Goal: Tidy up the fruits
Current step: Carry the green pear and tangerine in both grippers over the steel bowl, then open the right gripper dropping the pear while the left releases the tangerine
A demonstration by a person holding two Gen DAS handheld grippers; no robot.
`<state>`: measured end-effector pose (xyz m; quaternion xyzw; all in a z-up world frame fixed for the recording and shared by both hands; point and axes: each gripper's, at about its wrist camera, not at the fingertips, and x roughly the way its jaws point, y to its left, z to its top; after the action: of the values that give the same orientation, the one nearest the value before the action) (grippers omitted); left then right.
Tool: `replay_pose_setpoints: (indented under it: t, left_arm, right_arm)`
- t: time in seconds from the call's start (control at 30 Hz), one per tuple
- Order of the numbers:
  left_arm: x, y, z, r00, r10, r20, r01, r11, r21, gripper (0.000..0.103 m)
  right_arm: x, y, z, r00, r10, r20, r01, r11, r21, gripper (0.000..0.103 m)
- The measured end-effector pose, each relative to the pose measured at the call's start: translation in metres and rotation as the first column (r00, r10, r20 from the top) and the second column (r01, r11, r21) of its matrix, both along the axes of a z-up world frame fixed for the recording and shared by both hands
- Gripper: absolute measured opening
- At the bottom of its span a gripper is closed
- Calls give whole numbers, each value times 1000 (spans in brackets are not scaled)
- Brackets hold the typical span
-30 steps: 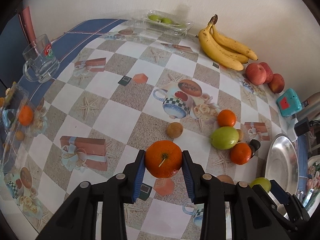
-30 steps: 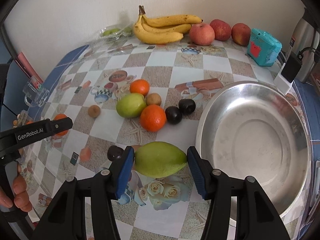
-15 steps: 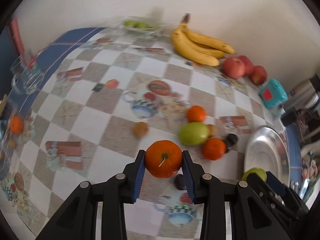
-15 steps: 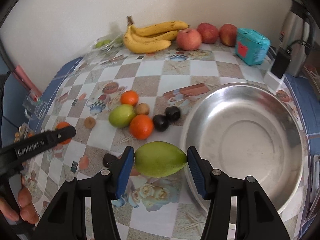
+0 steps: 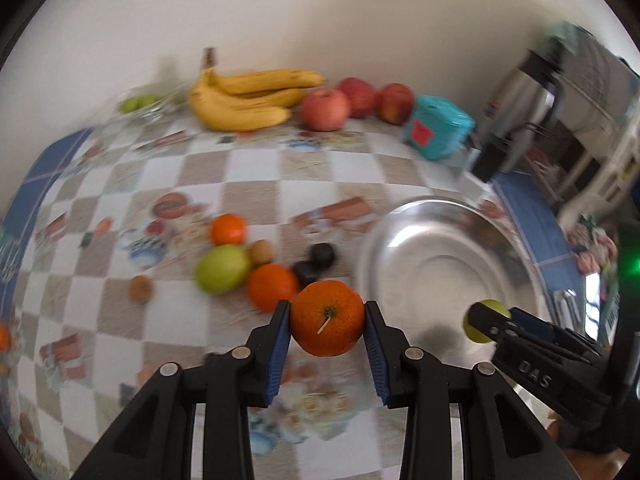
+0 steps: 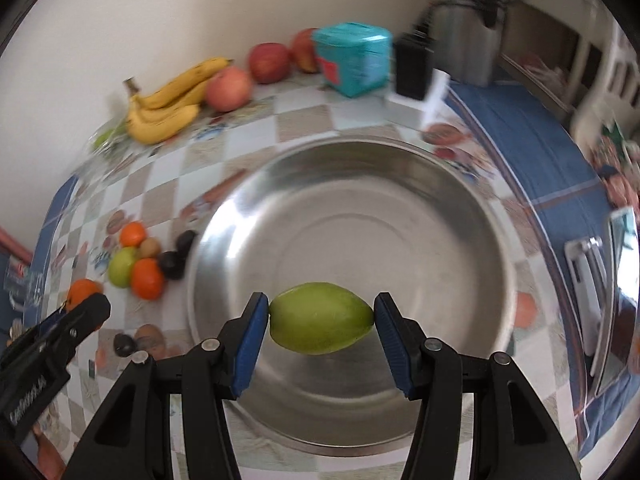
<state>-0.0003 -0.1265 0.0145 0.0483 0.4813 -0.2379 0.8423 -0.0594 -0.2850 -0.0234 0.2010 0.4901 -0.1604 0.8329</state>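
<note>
Left wrist view shows my left gripper clamped on an orange, both blue pads pressed against its sides, the stem facing the camera. It hangs at lower centre of the frame, above the checked tablecloth and just left of the steel bowl, which fills the right middle. Behind the orange, left of centre, loose fruit lies in a cluster: two oranges, a green fruit, a kiwi and two dark fruits. Another kiwi sits apart to the left. Bananas and three apples line the wall at the top, with a teal box to their right. At lower right my other tool pokes in with a bit of green showing at its tip.

From the right wrist view, my right gripper grasps a mango end to end between its pads, at lower centre of the frame, held over the near part of the bowl. The fruit cluster sits at middle left, beside the bowl's rim. My left gripper shows at lower left, an orange glimpsed behind its tip.
</note>
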Motion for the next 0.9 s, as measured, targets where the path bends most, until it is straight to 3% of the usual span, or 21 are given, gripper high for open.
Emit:
replay_pose_setpoints:
  t: [0.23, 0.7, 0.9]
  left_arm:
    - [-12, -36, -11, 994, -111, 1, 111, 994, -17, 38]
    - [-24, -58, -24, 985, -174, 3, 174, 984, 40, 40]
    - [-21, -51, -17, 987, -157, 16, 157, 987, 19, 59]
  right_arm:
    - [-12, -23, -4, 998, -55, -20, 55, 998, 18, 57]
    - [-20, -35, -14, 994, -94, -59, 98, 993, 69, 57]
    - [-21, -35, -10, 993, -110, -48, 113, 990, 78, 57]
